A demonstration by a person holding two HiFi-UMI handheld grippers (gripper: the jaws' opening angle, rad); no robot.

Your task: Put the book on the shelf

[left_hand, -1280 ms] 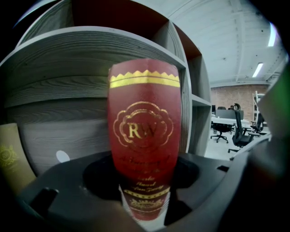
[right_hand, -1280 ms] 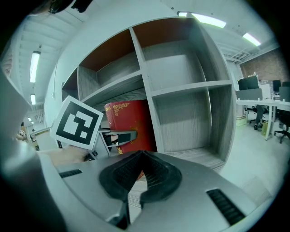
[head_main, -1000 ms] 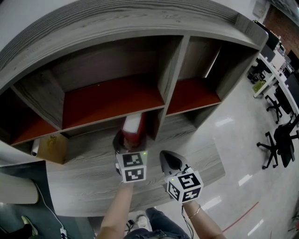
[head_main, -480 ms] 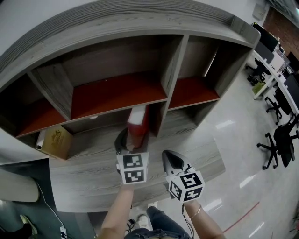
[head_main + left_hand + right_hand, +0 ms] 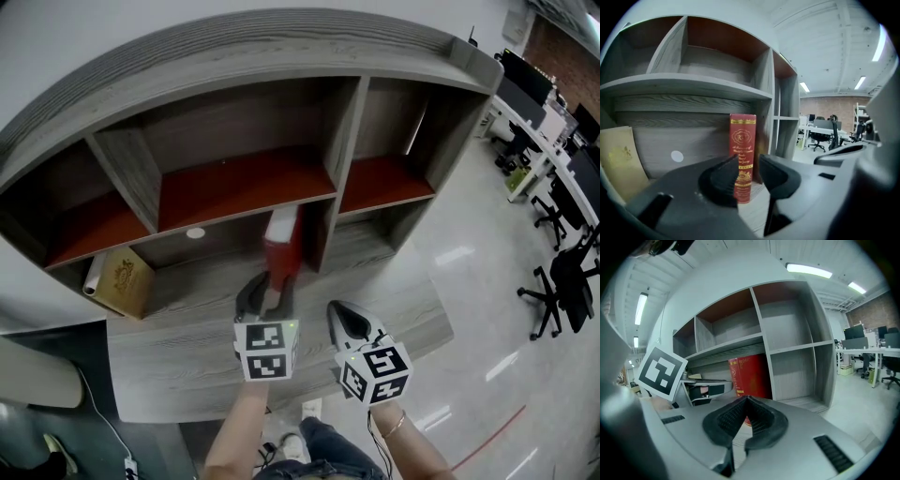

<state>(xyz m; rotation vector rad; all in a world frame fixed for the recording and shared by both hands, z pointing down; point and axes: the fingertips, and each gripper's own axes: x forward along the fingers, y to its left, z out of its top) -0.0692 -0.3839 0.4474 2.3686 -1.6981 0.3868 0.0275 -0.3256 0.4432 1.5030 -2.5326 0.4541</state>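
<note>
A red book (image 5: 281,246) with gold print stands upright on the lower board of the grey wooden shelf (image 5: 281,47), against the upright divider (image 5: 323,234). My left gripper (image 5: 266,298) sits just in front of the book's foot. Its jaws are closing with a gap still between them and nothing in that gap; in the left gripper view the book (image 5: 743,140) stands beyond the left gripper (image 5: 749,171). My right gripper (image 5: 345,323) hovers to the right, shut and empty. In the right gripper view the book (image 5: 750,373) shows behind the right gripper (image 5: 746,404).
A yellowish box (image 5: 122,279) with a white roll (image 5: 91,274) beside it sits at the left end of the same board. The upper compartments have red back panels (image 5: 244,183). Office chairs (image 5: 562,281) and desks stand on the glossy floor to the right.
My left gripper has drawn back from the book toward me and its jaws stand narrower. The book stays upright against the divider. The right gripper has hardly moved.
</note>
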